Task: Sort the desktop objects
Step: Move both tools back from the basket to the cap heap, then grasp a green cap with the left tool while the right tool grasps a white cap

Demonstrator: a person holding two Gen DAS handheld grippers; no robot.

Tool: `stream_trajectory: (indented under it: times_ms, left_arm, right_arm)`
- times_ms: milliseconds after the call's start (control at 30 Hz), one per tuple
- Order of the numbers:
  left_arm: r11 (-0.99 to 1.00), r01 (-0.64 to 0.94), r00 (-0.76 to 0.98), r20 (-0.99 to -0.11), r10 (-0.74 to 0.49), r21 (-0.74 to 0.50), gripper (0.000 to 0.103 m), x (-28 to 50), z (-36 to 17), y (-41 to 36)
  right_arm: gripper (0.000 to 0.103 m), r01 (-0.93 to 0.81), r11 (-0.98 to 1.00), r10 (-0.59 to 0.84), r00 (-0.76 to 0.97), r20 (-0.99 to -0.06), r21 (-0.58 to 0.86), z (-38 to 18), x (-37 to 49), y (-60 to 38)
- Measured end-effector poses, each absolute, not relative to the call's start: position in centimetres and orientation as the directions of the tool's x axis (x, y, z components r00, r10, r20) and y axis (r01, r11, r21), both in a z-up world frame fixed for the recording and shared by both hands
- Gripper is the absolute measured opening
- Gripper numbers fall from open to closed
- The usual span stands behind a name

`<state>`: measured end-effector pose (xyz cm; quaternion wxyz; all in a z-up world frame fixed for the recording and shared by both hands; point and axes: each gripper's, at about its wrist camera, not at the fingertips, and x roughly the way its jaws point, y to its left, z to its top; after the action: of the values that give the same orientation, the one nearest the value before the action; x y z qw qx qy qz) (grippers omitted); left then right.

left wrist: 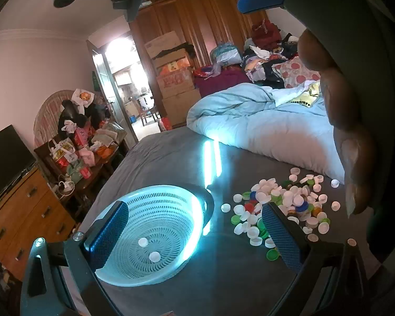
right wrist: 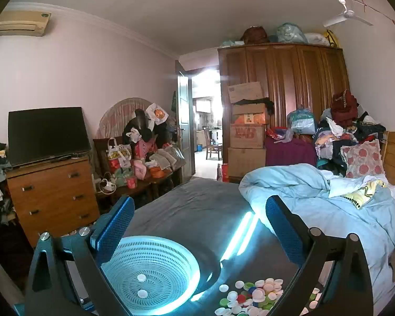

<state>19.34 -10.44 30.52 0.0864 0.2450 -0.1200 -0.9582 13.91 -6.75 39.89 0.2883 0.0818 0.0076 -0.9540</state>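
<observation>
Left wrist: caps [left wrist: 281, 205] beside right finger [left wrist: 281, 237], colander [left wrist: 155, 234] between.

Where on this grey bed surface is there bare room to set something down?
Bare grey sheet lies beyond the white colander, toward the rumpled blue duvet. Another patch sits nearest the camera, below the bottle cap pile. The pile's area right of the colander is crowded.

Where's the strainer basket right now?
The strainer basket sits on the dark bedsheet, low and left of centre in both views, just left of the bottle cap pile.
</observation>
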Motion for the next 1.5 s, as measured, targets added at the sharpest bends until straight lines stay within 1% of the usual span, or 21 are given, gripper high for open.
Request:
stream_trajectory:
  times_ms: [200,667,700,800,867,933,1000,1033,1067,1100,1133,1200,1267,1300,1333,1400,1500]
  left_arm:
    - [-0.958,0.100,-0.867,-0.448,-0.216,0.268,0.103,19.5,30.5,-10.2]
    - [-0.967,0.055,-0.860,-0.480,-0.172,0.248,0.103,19.0,29.9,-9.2]
    - [-0.970,0.040,-0.858,-0.489,-0.156,0.238,0.103,18.9,29.7,-9.2]
    - [-0.991,-0.063,-0.836,-0.548,-0.013,0.120,0.103,18.0,28.3,-9.5]
    - [-0.994,-0.100,-0.812,-0.582,0.056,0.044,0.103,17.4,26.1,-10.2]
    - [-0.992,-0.123,-0.770,-0.630,0.102,-0.011,0.103,16.6,23.0,-10.7]
    - [-0.988,-0.133,-0.712,-0.686,0.151,-0.079,0.097,15.2,19.4,-11.5]
    - [-0.984,-0.135,-0.676,-0.715,0.180,-0.120,0.083,14.3,17.1,-11.8]
    - [-0.981,-0.134,-0.647,-0.738,0.192,-0.138,0.068,13.6,15.3,-11.9]
    - [-0.978,-0.142,-0.618,-0.759,0.207,-0.151,0.061,13.0,13.2,-11.8]
    - [-0.975,-0.153,-0.598,-0.770,0.223,-0.163,0.059,12.6,11.6,-11.6]
    - [-0.968,-0.177,-0.572,-0.782,0.249,-0.178,0.049,12.1,8.6,-10.9]
    - [-0.962,-0.213,-0.568,-0.779,0.266,-0.173,0.046,11.6,7.1,-9.9]
    - [-0.958,-0.238,-0.570,-0.776,0.272,-0.161,0.041,11.1,6.7,-9.1]
    - [-0.952,-0.261,-0.571,-0.770,0.284,-0.158,0.040,10.6,6.2,-8.6]
    - [-0.947,-0.290,-0.561,-0.778,0.284,-0.136,0.037,9.4,5.1,-7.7]
    - [-0.938,-0.311,-0.534,-0.789,0.304,-0.151,0.036,8.0,3.8,-7.4]
  right_arm:
    - [0.099,0.545,-0.837,-0.543,-0.824,-0.160,0.036,40.0,14.1,-6.7]
    - [0.099,0.541,-0.838,-0.545,-0.820,-0.177,0.070,39.5,13.7,-5.4]
    - [0.099,0.544,-0.836,-0.548,-0.816,-0.183,0.075,39.4,13.5,-5.2]
    - [0.099,0.537,-0.834,-0.552,-0.807,-0.210,0.126,38.3,12.3,-3.1]
    - [0.098,0.487,-0.865,-0.502,-0.836,-0.220,0.121,36.6,11.7,0.0]
    - [0.099,0.418,-0.905,-0.422,-0.862,-0.281,0.077,33.8,10.9,3.2]
    - [0.098,0.365,-0.929,-0.359,-0.853,-0.378,0.059,29.4,9.9,6.9]
    - [0.098,0.347,-0.936,-0.338,-0.835,-0.434,0.062,26.9,9.5,8.5]
    - [0.093,0.334,-0.940,-0.326,-0.803,-0.499,0.077,24.0,9.3,10.2]
    - [0.080,0.331,-0.937,-0.334,-0.768,-0.547,0.108,21.7,9.3,11.6]
    - [0.075,0.337,-0.930,-0.354,-0.724,-0.592,0.144,19.1,9.6,12.8]
    - [0.069,0.355,-0.918,-0.376,-0.647,-0.664,0.175,14.5,10.7,14.2]
    - [0.069,0.352,-0.916,-0.377,-0.593,-0.712,0.192,10.9,11.7,15.2]
    - [0.069,0.345,-0.916,-0.377,-0.576,-0.725,0.202,9.8,12.0,15.8]
    - [0.069,0.333,-0.918,-0.376,-0.564,-0.735,0.214,8.7,12.2,16.6]
    - [0.069,0.317,-0.919,-0.379,-0.544,-0.749,0.235,7.4,12.2,17.6]
    - [0.069,0.309,-0.922,-0.372,-0.542,-0.753,0.233,7.0,11.8,18.4]
